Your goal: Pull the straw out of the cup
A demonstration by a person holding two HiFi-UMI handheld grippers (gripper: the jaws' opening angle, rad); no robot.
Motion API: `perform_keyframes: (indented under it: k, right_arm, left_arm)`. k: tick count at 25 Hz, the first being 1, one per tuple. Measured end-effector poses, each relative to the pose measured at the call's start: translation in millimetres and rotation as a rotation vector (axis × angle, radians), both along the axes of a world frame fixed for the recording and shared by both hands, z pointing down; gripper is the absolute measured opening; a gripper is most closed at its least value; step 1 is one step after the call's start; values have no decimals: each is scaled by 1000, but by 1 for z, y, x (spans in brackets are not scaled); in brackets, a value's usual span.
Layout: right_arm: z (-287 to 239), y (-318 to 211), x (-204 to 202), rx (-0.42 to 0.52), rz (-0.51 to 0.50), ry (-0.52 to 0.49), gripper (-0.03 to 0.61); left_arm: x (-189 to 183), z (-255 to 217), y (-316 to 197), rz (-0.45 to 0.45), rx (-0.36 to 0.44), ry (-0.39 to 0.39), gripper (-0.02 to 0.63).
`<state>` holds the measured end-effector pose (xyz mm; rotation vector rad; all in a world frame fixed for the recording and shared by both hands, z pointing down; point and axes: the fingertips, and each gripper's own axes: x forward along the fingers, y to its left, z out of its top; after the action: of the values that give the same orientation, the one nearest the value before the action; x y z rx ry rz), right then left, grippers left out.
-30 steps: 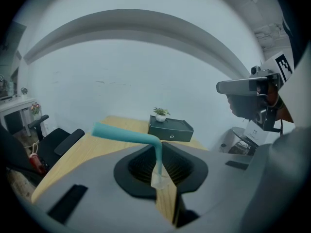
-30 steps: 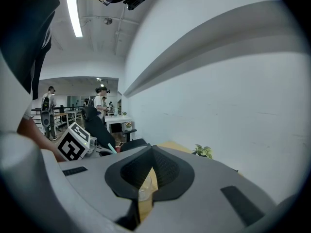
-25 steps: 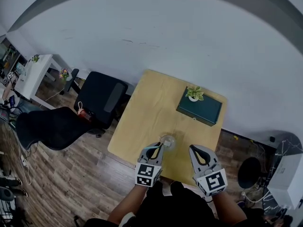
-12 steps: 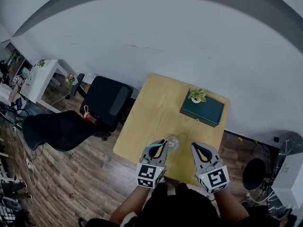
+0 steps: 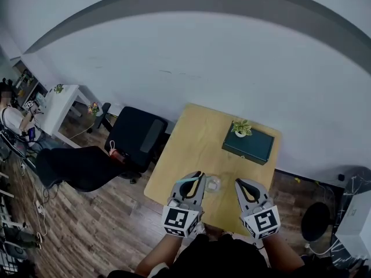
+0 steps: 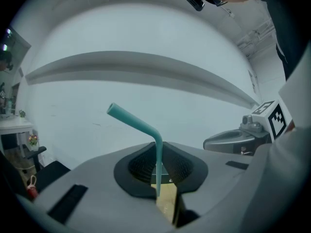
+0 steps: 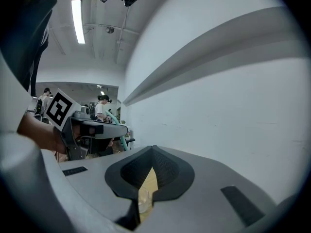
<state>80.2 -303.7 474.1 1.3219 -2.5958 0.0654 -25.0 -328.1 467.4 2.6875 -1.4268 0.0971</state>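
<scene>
1. Since a second ago, your left gripper (image 5: 193,178) has lifted away from the clear glass cup (image 5: 213,183), and the teal bendy plastic straw (image 6: 146,126) has gone up with it, clear of the rim.
2. Your left fingers (image 6: 141,166) are clamped on the straw's lower shaft; its bent top leans up and to the left in the left gripper view.
3. That cup stands on the light wooden bench (image 5: 191,138) near its front edge, between your two grippers and touching neither.
4. Your right gripper (image 7: 152,152) has its fingers (image 7: 167,171) closed together with nothing between them.
5. Well apart from the cup, a dark green box (image 5: 250,145) carries a small potted plant (image 5: 241,128) at the bench's far side.
</scene>
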Motion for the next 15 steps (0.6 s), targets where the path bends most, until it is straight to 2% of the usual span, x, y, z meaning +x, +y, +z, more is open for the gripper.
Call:
perform_keyframes:
  k: [7,11,15]
  right_arm:
    - [-14,4,-4,44,-14,-1,18]
    - [-34,2,3,90,19,-36,18]
    - [-58,-1,18,137,59,-76,18]
  left_arm:
    - [-3,-50,3,-21,101,40,52]
    - [-5,-71,7,-23,143,59,52]
    - [-8,-73,10,-30,144,61,52]
